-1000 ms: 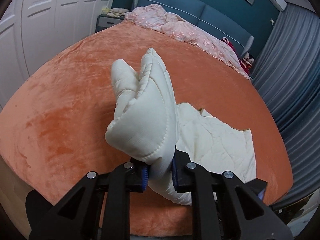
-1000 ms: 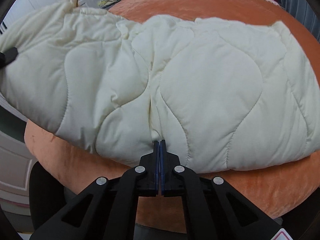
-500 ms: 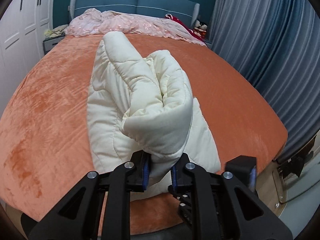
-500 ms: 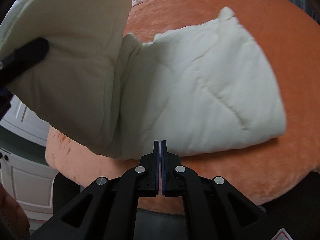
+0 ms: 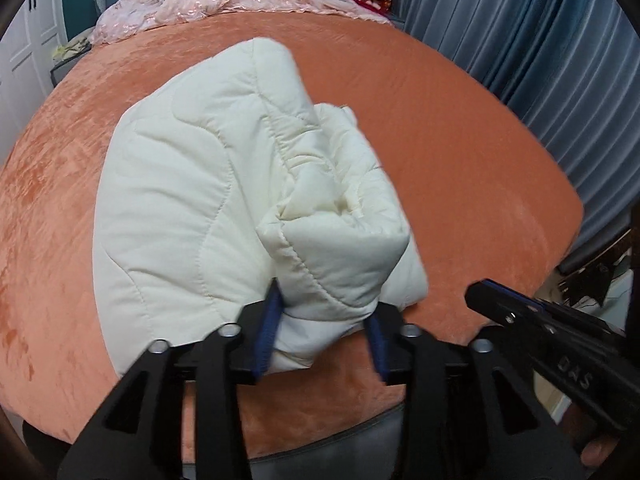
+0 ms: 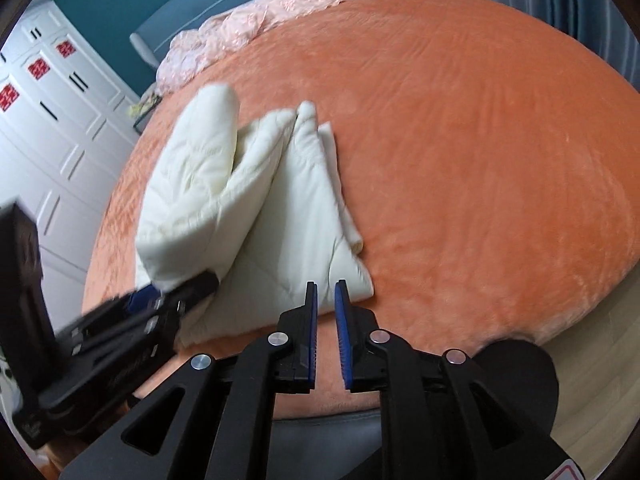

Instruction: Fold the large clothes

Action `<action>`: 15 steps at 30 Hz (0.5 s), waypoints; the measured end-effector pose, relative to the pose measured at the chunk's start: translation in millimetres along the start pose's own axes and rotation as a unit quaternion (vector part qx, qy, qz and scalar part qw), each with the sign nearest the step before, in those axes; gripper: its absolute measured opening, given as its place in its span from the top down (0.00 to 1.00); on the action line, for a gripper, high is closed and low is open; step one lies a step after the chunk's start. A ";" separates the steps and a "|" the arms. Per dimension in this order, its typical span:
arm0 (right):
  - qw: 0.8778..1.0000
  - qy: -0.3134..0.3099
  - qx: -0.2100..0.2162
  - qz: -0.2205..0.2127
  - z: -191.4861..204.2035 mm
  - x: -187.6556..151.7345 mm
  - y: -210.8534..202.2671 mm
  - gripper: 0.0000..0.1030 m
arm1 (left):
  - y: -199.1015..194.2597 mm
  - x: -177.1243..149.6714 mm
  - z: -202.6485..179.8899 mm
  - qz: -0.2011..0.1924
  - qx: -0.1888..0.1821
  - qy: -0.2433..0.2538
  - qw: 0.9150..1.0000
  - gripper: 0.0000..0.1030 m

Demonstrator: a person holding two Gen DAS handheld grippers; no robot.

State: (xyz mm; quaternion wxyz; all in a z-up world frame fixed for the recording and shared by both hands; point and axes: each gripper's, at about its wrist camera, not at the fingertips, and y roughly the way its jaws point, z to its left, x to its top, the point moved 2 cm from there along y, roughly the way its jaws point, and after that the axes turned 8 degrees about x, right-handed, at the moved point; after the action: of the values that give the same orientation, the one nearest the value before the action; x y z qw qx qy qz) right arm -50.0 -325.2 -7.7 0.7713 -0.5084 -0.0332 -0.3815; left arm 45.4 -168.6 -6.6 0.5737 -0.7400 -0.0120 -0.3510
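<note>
A cream quilted garment (image 5: 192, 216) is laid folded on the orange bed cover (image 5: 460, 152), near the bed's foot edge, with a thick bunched fold raised above the flat layers. That fold is framed by the fingers of the left gripper (image 5: 324, 332), which have just been opening; the cloth sits between the blue pads (image 5: 266, 332), and whether they press it cannot be told. The right gripper (image 6: 326, 332) is seen just beside the garment's near corner, its fingers narrowly parted after just opening, with nothing between them. A pink bedspread (image 6: 280, 4) is heaped at the headboard end.
</note>
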 end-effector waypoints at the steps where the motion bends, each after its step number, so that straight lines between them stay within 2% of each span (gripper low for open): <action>1: 1.000 -0.001 0.003 -0.006 4.0 8.8 -1.5 0.84 | -9.8 0.9 2.6 -0.011 -0.012 -0.008 1.000 0.36; 2: 1.000 -0.004 0.008 -0.011 7.7 17.2 -2.3 0.79 | -21.1 0.3 8.8 -0.022 -0.012 -0.016 1.000 0.34; 3: 1.000 -0.008 0.018 -0.016 14.7 29.4 -2.7 0.69 | -34.9 -0.7 16.3 -0.035 -0.008 -0.022 0.999 0.34; 6: 0.997 -0.025 0.057 -0.035 38.0 60.7 -2.7 0.47 | -64.6 -3.2 39.6 -0.057 -0.003 -0.054 0.997 0.34; 11: 0.996 -0.026 0.087 -0.020 77.0 96.0 27.2 0.45 | -74.3 -0.7 97.6 -0.049 0.093 -0.109 0.988 0.34; 15: 0.997 -0.019 0.071 0.022 100.7 106.9 69.7 0.45 | -65.7 5.6 133.9 -0.027 0.145 -0.140 0.979 0.34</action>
State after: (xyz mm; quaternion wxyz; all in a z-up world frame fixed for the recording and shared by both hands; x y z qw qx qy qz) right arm 102.9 -289.6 34.7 0.8128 -0.4600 -0.0641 -0.3516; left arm 89.6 -33.6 38.8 0.6580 -0.6899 -0.1630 -0.2540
